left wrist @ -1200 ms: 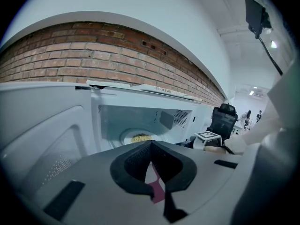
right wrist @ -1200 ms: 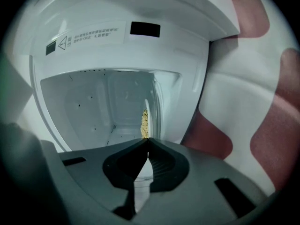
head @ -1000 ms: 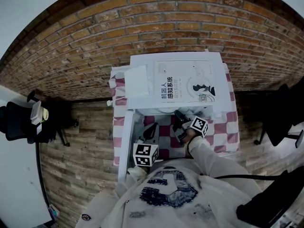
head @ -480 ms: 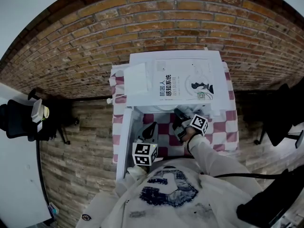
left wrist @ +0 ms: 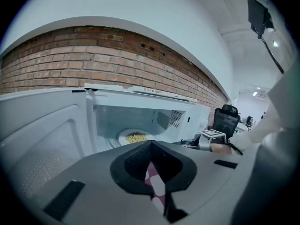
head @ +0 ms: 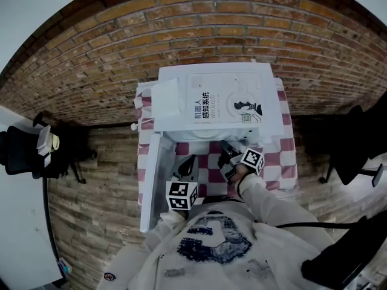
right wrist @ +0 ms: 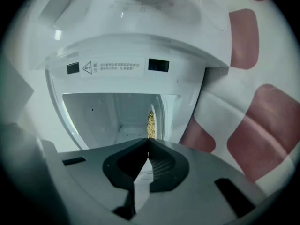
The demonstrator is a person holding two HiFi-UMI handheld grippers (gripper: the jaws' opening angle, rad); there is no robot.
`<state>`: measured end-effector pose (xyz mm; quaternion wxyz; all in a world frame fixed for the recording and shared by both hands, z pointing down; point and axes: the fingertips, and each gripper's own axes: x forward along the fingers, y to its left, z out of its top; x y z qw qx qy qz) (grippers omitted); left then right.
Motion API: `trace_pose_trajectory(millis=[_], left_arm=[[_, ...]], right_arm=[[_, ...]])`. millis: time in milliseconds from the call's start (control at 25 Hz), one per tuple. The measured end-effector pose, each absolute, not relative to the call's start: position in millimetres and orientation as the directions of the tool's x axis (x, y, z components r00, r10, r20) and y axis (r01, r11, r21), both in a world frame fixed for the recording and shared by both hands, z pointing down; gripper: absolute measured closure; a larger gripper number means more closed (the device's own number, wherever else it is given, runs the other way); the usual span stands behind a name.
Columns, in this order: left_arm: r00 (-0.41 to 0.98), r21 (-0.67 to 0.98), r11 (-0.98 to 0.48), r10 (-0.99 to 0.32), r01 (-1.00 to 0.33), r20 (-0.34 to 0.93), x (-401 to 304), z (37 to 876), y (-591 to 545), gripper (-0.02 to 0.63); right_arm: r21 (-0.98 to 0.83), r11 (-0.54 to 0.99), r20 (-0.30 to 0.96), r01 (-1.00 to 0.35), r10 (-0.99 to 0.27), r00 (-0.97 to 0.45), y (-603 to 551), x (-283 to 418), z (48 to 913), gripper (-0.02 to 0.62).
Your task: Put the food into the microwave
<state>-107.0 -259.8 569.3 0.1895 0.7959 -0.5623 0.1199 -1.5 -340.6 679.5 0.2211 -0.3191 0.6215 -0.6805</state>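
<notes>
The white microwave (head: 271, 110) stands on a checked cloth with its door (head: 150, 180) swung open to the left. Inside it, a plate of yellow food (left wrist: 135, 137) rests on the turntable; in the right gripper view the food (right wrist: 151, 123) shows as a thin strip deep in the cavity. My right gripper (head: 227, 150) is shut and empty, just in front of the opening. My left gripper (head: 189, 165) hangs beside the open door, also shut with nothing between its jaws. In the left gripper view my left gripper (left wrist: 151, 144) points at the cavity.
A book (head: 224, 98) and a white box (head: 169, 98) lie on top of the microwave. The red-and-white checked cloth (head: 284, 162) covers a small table against a brick wall. Black office chairs stand at the left (head: 24, 153) and at the right (head: 357, 144).
The head view has shifted, so the microwave sits a little further left and up. The right gripper has moved only slightly before the opening. The left gripper has stayed put.
</notes>
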Motion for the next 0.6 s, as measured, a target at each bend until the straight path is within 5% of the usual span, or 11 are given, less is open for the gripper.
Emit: trace_pose_trajectory(millis=[600], left_arm=[[0.346, 0.144, -0.314, -0.855, -0.938, 0.387, -76, 547, -244, 0.598]], right_arm=[[-0.947, 0.091, 0.179, -0.309, -0.649, -0.74, -291, 42, 619, 0.58]])
